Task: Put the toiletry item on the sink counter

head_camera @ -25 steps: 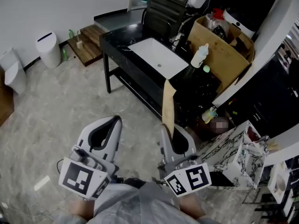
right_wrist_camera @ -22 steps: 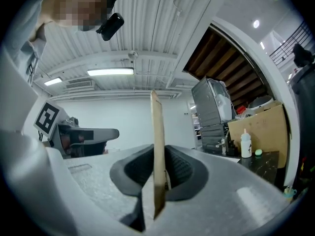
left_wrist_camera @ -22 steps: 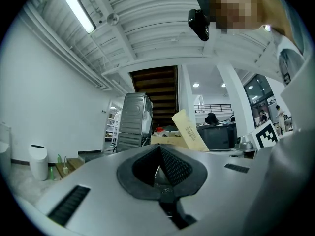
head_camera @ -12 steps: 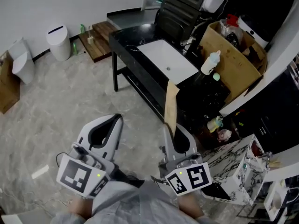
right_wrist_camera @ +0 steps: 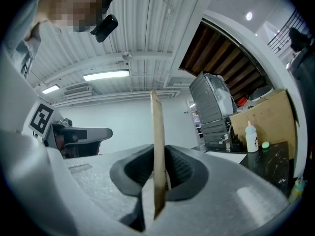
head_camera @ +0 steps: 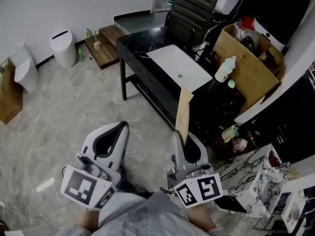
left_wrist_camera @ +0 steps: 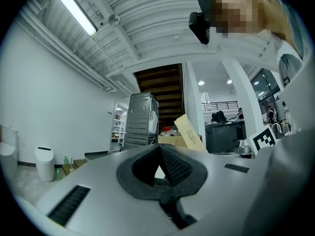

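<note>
Packet [head_camera: 184,114] is pinched in your right gripper [head_camera: 184,142], not on the counter yet. In the right gripper view the jaws press flat on both faces of it [right_wrist_camera: 158,156]. It's a thin tan thing seen edge-on, and most of its length sticks out past the tips. Your left gripper [head_camera: 118,128] sits just beside the right one, at about the same height. Its jaws are closed tip to tip with nothing in them [left_wrist_camera: 159,150]. Both grippers hang over the pale marbled floor [head_camera: 74,107], short of the furniture.

Further out there's the black counter [head_camera: 140,50] with the white sink [head_camera: 178,67] set into it. From the head view the packet's top end lines up with the counter's front edge, near the sink's right corner. On the counter right of the sink stands a white bottle [head_camera: 225,69], with a small green blob [head_camera: 231,84] just beside it. An open cardboard box [head_camera: 248,68] is right behind those. Way off to the left, by the wall, you've got a white bin [head_camera: 64,48] and a wooden step [head_camera: 107,42].
</note>
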### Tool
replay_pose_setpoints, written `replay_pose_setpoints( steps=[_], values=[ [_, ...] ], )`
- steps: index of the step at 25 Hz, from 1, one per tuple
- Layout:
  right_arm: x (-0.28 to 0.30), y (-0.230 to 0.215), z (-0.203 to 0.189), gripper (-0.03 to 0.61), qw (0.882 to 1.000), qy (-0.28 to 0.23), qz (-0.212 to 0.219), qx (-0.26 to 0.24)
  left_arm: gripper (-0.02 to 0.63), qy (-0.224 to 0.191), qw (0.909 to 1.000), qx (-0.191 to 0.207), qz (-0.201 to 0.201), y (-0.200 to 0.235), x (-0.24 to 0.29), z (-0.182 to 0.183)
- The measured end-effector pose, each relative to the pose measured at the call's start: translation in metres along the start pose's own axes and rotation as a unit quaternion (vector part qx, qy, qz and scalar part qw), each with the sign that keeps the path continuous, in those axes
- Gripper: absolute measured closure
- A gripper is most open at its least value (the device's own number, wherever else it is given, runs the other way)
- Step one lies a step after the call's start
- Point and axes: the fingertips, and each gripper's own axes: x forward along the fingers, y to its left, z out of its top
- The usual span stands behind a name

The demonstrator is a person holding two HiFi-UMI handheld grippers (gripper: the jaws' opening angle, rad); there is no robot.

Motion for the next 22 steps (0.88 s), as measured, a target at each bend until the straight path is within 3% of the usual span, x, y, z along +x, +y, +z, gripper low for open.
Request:
replay_pose_setpoints(
  steps=[15,22],
  values=[
    [0.094,-0.021,0.006,0.528,0.998,-0.009,-0.061,-0.029,0.609,-0.006,0.9984,-0.005,-0.057,0.086,0.083,-0.003],
    [0.157,-0.024,0.004,0.528,0.996,-0.010,-0.089,-0.002,0.609,-0.003,0.9971,-0.004,-0.076,0.145,0.116,0.001]
  ],
)
